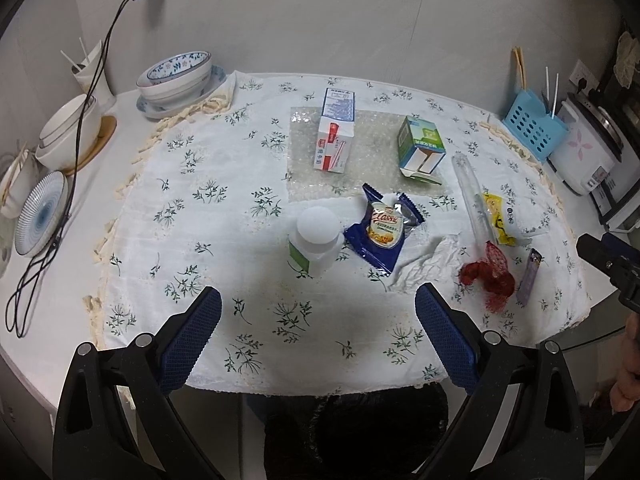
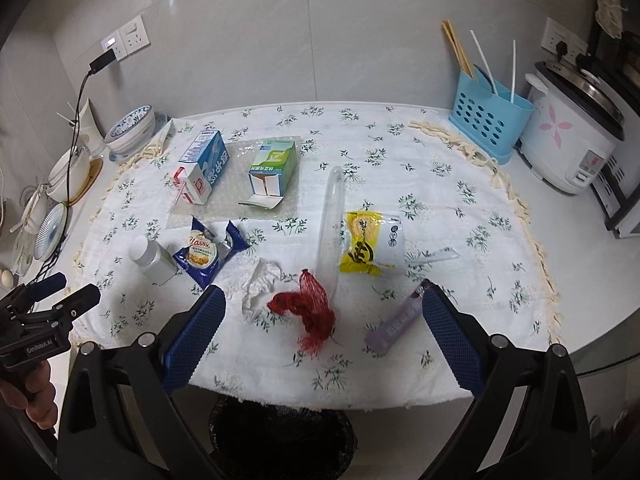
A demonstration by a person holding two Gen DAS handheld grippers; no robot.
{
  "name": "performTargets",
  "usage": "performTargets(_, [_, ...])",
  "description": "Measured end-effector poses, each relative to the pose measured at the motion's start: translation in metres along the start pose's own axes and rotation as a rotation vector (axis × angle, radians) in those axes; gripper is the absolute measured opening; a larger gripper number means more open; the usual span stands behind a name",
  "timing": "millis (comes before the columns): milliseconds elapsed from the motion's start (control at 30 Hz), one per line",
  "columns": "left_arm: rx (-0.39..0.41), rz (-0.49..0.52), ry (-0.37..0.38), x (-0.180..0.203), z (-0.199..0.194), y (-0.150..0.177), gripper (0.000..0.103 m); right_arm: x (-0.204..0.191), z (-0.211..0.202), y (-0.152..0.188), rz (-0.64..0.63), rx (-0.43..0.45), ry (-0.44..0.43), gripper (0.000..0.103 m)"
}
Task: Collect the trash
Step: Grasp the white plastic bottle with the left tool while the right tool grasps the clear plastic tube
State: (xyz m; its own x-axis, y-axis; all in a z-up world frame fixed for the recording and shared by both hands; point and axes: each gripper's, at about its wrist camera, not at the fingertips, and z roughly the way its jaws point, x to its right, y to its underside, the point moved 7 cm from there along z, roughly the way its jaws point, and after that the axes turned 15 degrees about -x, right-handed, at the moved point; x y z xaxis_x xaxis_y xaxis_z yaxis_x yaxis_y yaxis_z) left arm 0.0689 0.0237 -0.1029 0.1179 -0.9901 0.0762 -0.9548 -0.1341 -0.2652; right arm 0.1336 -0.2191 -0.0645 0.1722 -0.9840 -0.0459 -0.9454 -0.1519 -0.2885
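A white counter runs along a pale tiled wall, and over most of it lies a white tablecloth printed with green sprigs and fringed at both ends. Below the near edge, at 6 o'clock in both views, sits a black-lined trash bin.

Stacked bowls and plates stand at 10 o'clock of the cloth; a blue utensil caddy and a white rice cooker stand at 2 o'clock.

The trash is scattered on the cloth. A red mesh net lies bunched near the front edge, touching a crumpled tissue at its 9 o'clock. A clear plastic tube runs with its long axis from 12 to 6 o'clock, its near end meeting the net. A purple wrapper slants from 7 to 1 o'clock. A yellow packet lies just beside the tube, at its 3 o'clock. A blue snack wrapper rests beside an upright white bottle. Two cartons, a milk carton and a green carton, lie on a bubble-wrap sheet, open ends toward the viewer.

The left gripper hovers with its fingers spread wide and holds nothing. The right gripper hangs equally wide apart and bare above the net.
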Motion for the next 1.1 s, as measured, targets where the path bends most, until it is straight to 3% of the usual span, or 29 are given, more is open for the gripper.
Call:
performTargets(267, [-0.075, 0.001, -0.001, -0.014, 0.049, -0.019, 0.094, -0.001, 0.052, -0.032, 0.022, -0.091, 0.018, 0.086])
performTargets(767, [-0.165, 0.054, 0.024, -0.009, 0.112, -0.046, 0.089, 0.008, 0.143, -0.092, 0.148, -0.298, -0.005, 0.056])
performTargets(1100, [-0.176, 0.054, 0.048, -0.008, 0.123, -0.055, 0.071, 0.013, 0.175, -0.101, 0.176, -0.371, -0.006, 0.043])
